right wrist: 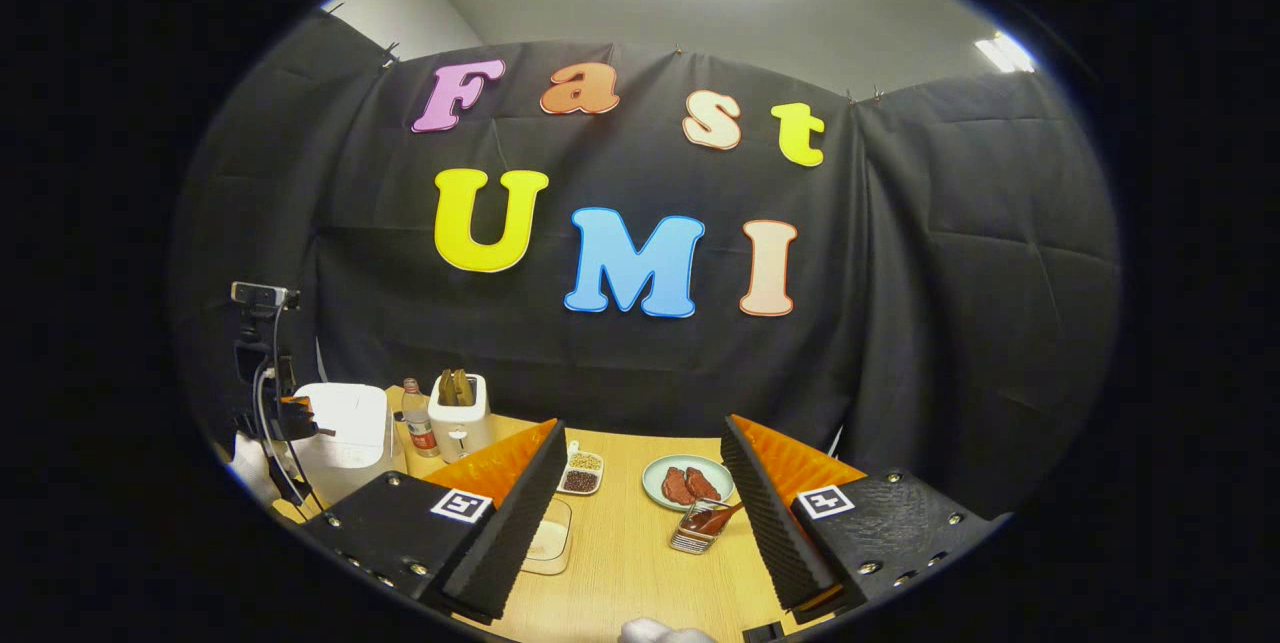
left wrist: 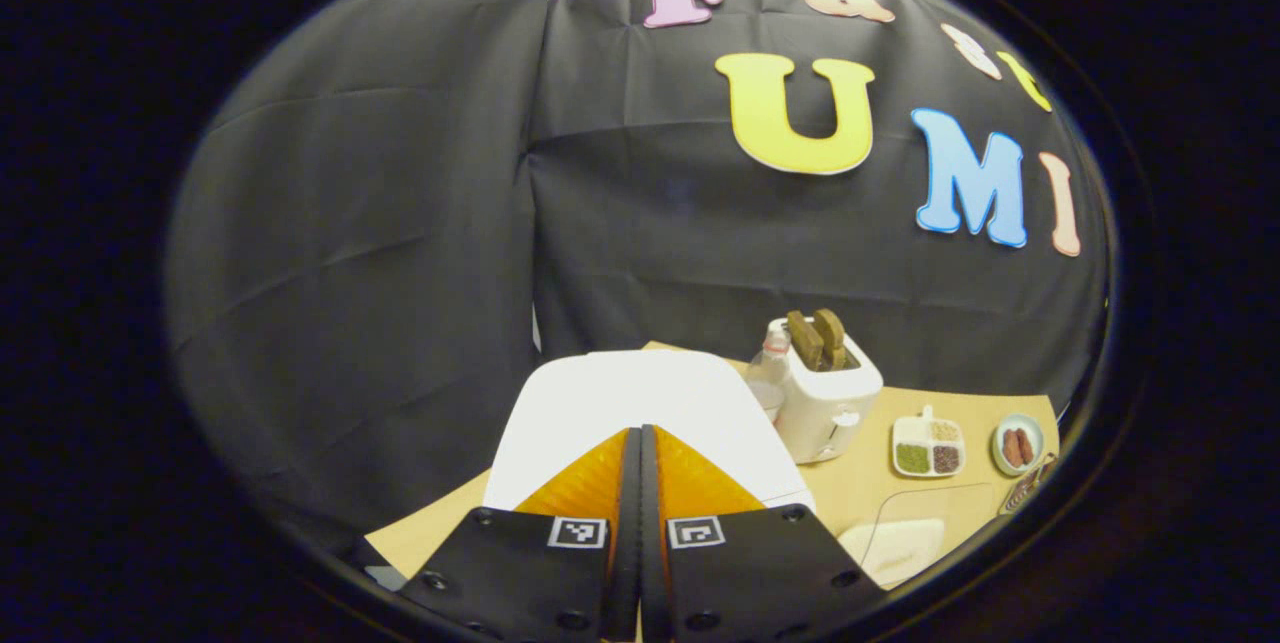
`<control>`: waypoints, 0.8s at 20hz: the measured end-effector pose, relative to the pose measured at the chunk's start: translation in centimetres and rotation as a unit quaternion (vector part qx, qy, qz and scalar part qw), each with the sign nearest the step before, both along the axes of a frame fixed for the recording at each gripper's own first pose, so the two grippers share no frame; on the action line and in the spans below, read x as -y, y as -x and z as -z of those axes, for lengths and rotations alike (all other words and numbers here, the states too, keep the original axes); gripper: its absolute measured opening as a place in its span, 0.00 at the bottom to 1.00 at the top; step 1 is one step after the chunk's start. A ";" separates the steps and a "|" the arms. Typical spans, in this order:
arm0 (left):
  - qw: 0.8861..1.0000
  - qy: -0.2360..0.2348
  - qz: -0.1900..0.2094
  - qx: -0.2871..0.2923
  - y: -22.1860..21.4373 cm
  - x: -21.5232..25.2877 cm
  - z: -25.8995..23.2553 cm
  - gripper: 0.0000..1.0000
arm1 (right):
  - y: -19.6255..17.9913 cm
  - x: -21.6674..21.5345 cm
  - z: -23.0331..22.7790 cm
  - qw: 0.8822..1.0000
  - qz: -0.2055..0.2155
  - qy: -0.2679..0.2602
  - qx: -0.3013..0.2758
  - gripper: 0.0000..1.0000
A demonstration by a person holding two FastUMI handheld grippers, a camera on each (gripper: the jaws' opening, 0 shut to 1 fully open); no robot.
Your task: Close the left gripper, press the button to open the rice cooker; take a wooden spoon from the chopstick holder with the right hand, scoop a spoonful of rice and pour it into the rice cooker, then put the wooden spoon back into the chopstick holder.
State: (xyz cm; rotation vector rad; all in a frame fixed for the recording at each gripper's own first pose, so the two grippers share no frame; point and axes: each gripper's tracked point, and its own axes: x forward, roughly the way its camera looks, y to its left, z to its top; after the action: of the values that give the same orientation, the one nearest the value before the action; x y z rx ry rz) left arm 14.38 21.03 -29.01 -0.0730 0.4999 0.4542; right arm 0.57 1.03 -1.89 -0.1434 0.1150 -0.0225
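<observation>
The left tool (left wrist: 640,443) is clenched, its two fingers pressed flat together with nothing between them, poised just above the closed white rice cooker (left wrist: 640,398) at the left end of the bench (left wrist: 860,493). The right tool (right wrist: 645,478) is released, jaws spread wide and empty, above the middle of the bench. Between its fingers lies the chopstick holder (right wrist: 697,531) with the wooden spoon (right wrist: 722,517) resting in it, just in front of a plate (right wrist: 688,481) of reddish food.
</observation>
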 end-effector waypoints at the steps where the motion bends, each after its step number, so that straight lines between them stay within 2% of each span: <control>1: 1.000 -0.004 -0.004 -0.006 -0.1 -0.4 1.0 0.08 | -0.1 0.0 0.0 1.000 0.001 0.002 -0.001 0.95; 5: 0.998 0.020 -0.003 -0.052 0.4 -0.5 5.5 0.09 | -0.3 0.1 0.1 1.000 0.001 0.002 -0.003 0.95; 6: 0.998 0.018 -0.001 -0.052 0.7 -0.5 5.6 0.07 | -0.3 0.0 0.2 1.000 0.001 -0.001 -0.003 0.95; 12: 0.997 0.009 0.017 -0.079 0.5 -0.3 5.9 0.09 | -0.7 -0.8 0.8 1.000 -0.009 -0.006 -0.008 0.95; 14: 0.998 0.000 0.013 -0.059 0.5 -0.4 4.9 0.09 | -0.6 -0.9 0.5 1.000 -0.012 -0.001 0.006 0.95; 16: 0.998 -0.056 0.005 0.007 -0.5 -1.7 0.8 0.07 | -0.5 -1.0 0.4 1.000 -0.015 0.004 0.017 0.95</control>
State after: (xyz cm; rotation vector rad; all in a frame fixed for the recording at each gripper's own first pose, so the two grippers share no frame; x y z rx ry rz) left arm 14.89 22.70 -29.76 0.0329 0.4595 0.4713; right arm 1.08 2.00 -2.29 -0.1529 0.0790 0.0036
